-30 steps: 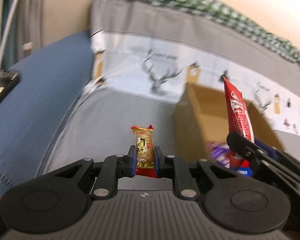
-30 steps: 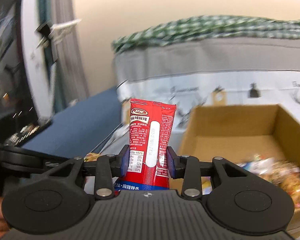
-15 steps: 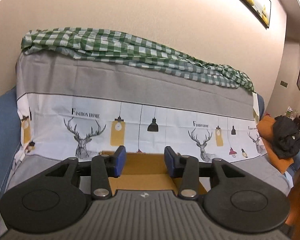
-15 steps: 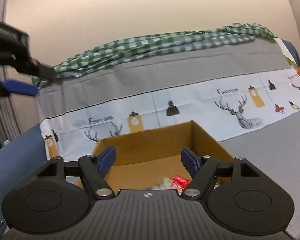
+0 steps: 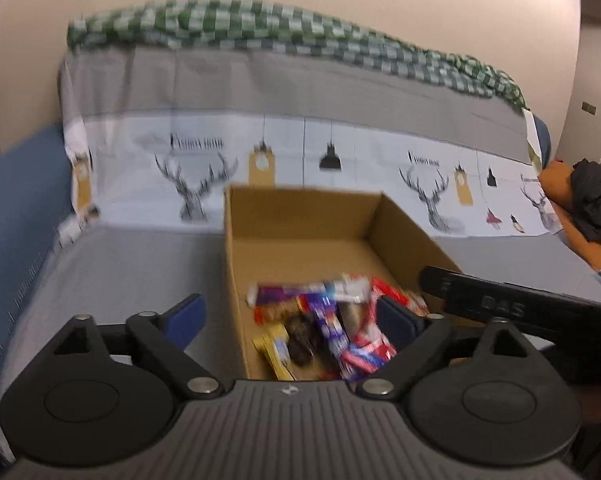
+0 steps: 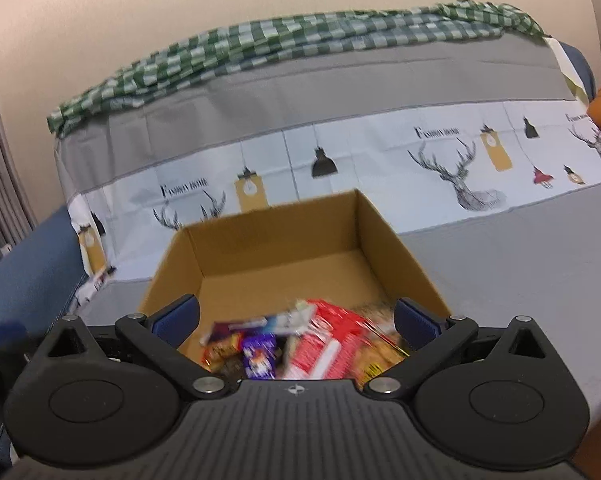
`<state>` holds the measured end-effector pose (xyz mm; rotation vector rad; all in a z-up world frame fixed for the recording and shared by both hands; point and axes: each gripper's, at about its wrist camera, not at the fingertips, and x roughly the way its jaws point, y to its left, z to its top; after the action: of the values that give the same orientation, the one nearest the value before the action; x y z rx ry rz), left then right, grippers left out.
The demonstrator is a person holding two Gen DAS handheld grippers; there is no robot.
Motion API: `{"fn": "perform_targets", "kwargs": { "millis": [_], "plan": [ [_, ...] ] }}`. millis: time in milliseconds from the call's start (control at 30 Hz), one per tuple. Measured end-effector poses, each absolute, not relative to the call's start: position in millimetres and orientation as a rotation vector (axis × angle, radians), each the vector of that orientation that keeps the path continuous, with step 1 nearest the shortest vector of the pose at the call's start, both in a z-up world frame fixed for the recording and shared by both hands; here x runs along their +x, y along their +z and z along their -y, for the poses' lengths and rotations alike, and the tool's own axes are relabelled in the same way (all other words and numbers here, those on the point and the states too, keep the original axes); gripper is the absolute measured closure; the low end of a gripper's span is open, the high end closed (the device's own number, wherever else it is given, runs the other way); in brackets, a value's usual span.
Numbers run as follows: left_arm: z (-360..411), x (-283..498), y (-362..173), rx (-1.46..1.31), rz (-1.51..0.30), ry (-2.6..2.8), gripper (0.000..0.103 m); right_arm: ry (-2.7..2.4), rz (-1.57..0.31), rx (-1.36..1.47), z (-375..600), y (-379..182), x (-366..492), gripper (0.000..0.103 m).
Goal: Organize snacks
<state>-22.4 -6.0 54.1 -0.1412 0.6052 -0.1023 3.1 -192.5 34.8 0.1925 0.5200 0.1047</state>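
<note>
Both the left gripper and the right gripper are opening wide, holding nothing, above the near end of the cardboard box, where the snack packets lie heaped, its far half bare, grey sofa cover open around its walls.

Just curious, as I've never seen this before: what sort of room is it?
Probably a living room at home: a sofa under a grey deer-print cover, a green checked cloth along its back, and a cardboard box of snacks on the seat.
</note>
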Motion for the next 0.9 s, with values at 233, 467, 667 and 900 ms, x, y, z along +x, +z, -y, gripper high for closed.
{"fn": "perform_targets", "kwargs": {
  "millis": [233,467,667,900],
  "plan": [
    [5,-34,12,-0.127,-0.651,-0.067,0.000,0.054,-0.573,0.125,191,18,-28,0.001],
    [2,-35,-11,-0.161,-0.712,-0.095,0.000,0.007,-0.634,0.023,187,4,-32,0.001],
    [-4,-25,-11,-0.187,-0.707,-0.077,0.000,-0.001,-0.610,-0.010,182,20,-38,0.001],
    [-8,-23,-9,-0.202,-0.696,-0.067,0.000,0.003,-0.618,-0.086,168,19,-37,0.001]
  ]
}}
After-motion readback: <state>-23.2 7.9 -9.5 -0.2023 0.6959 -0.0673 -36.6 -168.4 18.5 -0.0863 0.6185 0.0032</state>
